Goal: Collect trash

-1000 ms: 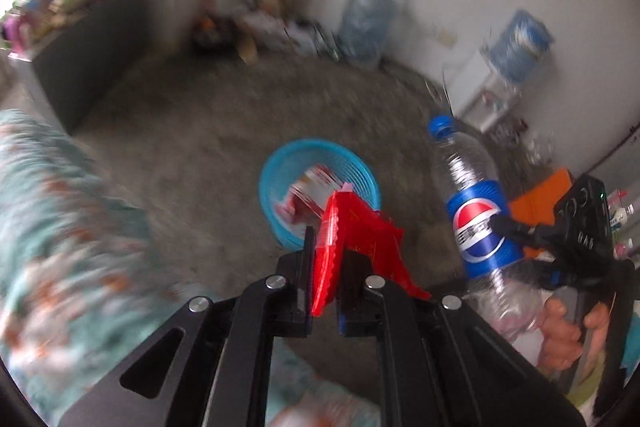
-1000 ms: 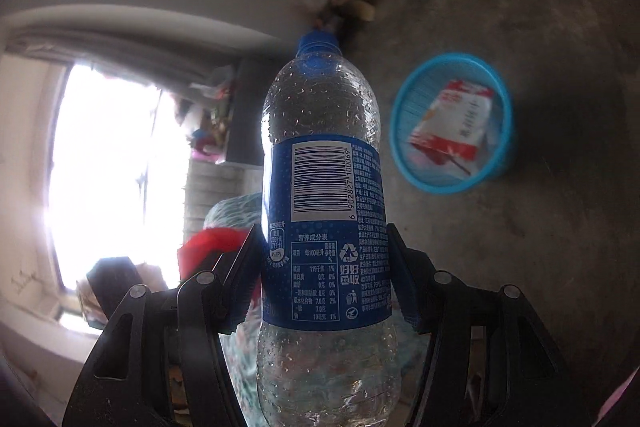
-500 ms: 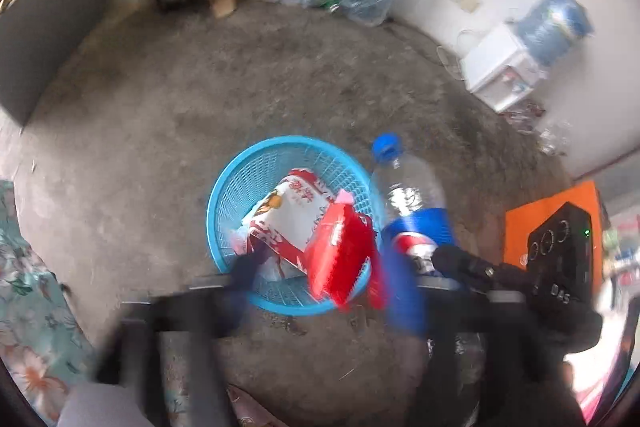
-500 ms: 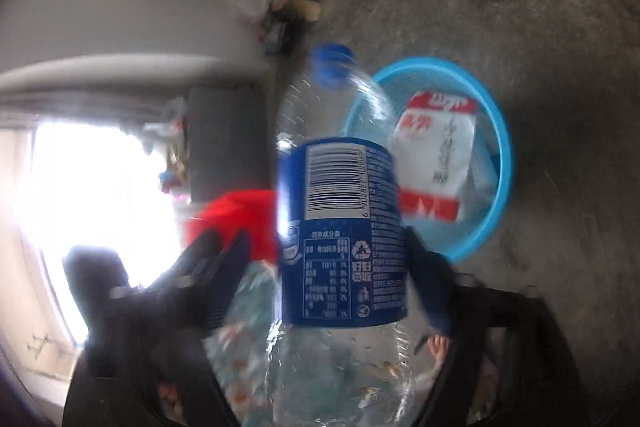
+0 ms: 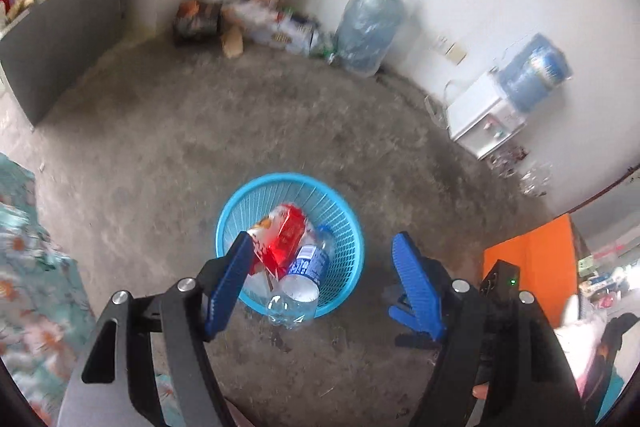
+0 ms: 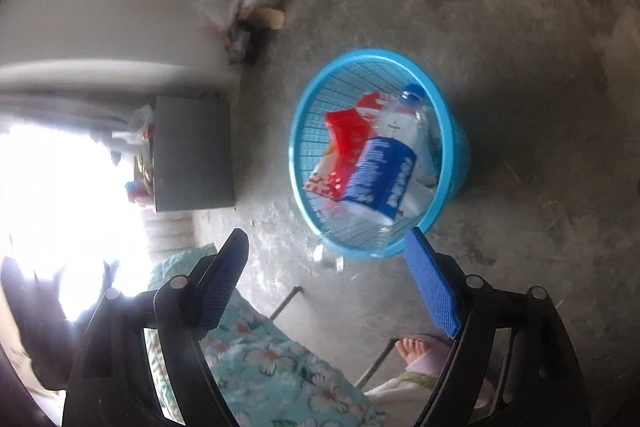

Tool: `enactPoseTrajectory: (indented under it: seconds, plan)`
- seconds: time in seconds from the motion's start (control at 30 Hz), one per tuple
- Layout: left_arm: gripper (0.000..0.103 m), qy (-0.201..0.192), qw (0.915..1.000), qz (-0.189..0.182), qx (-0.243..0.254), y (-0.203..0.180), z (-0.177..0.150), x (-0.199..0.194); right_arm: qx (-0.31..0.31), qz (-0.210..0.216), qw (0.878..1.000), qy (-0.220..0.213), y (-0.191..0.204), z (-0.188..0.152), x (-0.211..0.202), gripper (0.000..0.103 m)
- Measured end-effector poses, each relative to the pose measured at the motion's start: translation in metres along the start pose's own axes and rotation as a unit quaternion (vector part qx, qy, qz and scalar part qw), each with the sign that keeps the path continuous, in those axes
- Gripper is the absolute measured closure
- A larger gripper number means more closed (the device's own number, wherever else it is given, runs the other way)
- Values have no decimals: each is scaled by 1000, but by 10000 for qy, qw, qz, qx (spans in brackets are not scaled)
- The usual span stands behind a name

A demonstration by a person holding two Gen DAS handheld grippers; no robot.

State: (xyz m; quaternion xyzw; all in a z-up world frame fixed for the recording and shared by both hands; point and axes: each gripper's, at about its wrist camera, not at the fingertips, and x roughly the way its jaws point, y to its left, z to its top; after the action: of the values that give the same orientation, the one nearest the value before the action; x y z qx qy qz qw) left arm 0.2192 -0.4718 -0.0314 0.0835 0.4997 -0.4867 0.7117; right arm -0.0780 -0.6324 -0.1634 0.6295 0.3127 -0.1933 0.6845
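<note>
Two pieces of trash now lie in the blue basket (image 5: 347, 227): the red wrapper (image 5: 285, 241) and the plastic bottle (image 5: 306, 267), next to a white and red snack bag (image 6: 320, 183). Your left gripper (image 5: 323, 277) is wide open and holds nothing; its jaws have just been opening, and no thing sits between them. Your right gripper (image 6: 332, 281) is wide open and empty too. Its jaws have also just been opening, with only air between the pads.

You look to be at the end of the drop step. Both things are in the basket, so I think this drop is done.

Next, I think you need to lift both grippers away and look for more trash. Keep them open so they are ready to grab.

Each view shows you something the other does not. Your left view shows the far wall, with a big water jug (image 5: 370, 27), a water cooler (image 5: 486, 115) and a pile of bags (image 5: 276, 27) in the corner. Your right view shows the bottle's blue cap (image 6: 412, 93), a bare foot (image 6: 412, 347), flowery cloth (image 6: 272, 367) and a bright window (image 6: 60, 195)
</note>
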Motion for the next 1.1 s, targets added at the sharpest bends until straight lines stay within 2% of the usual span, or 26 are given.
enactPoseTrajectory:
  seconds: [0.1,0.17,0.27,0.37,0.43,0.53,0.63,0.7,0.73,0.8,0.87,1.0,1.1]
  plan:
    - [29,-437,9988,-167,114,-3,-18,-62,-585,-45,9982,-135,35,-15,-10,26]
    - [17,-724,9971,-138,161,0,-35,-99,-1107,-71,9935,-242,67,-34,-22,25]
    - [9,-1179,9930,-14,-3,11,-76,-162,-2035,-63,9781,-442,116,-73,-37,20]
    - [6,-1415,9895,205,-192,23,-114,-209,-2958,-59,9528,-677,161,-120,-48,15]
    - [6,-1528,9861,512,-401,33,-139,-238,-3500,-108,9328,-848,187,-151,-56,9]
    - [6,-1749,9767,1010,-731,47,-178,-280,-4290,-83,8960,-1143,220,-197,-71,8]
    - [6,-2047,9582,1719,-1018,55,-213,-316,-4955,2,8569,-1422,240,-238,-83,8]
    - [6,-2178,9415,2261,-1225,56,-233,-333,-5308,-14,8328,-1574,248,-260,-91,8]
    - [6,-2209,9285,2659,-1354,57,-244,-342,-5458,-55,8217,-1639,250,-269,-94,8]
    - [6,-2277,9129,3053,-1470,60,-262,-353,-5712,-77,8007,-1807,253,-286,-100,8]
    - [6,-2316,9011,3343,-1507,61,-281,-361,-5928,-105,7823,-1908,253,-301,-105,8]
    - [6,-2266,8776,3896,-1631,60,-308,-365,-6278,-303,7570,-1787,250,-324,-106,8]
    - [6,-2176,8674,4105,-1784,62,-319,-361,-6455,-572,7443,-1615,247,-337,-99,8]
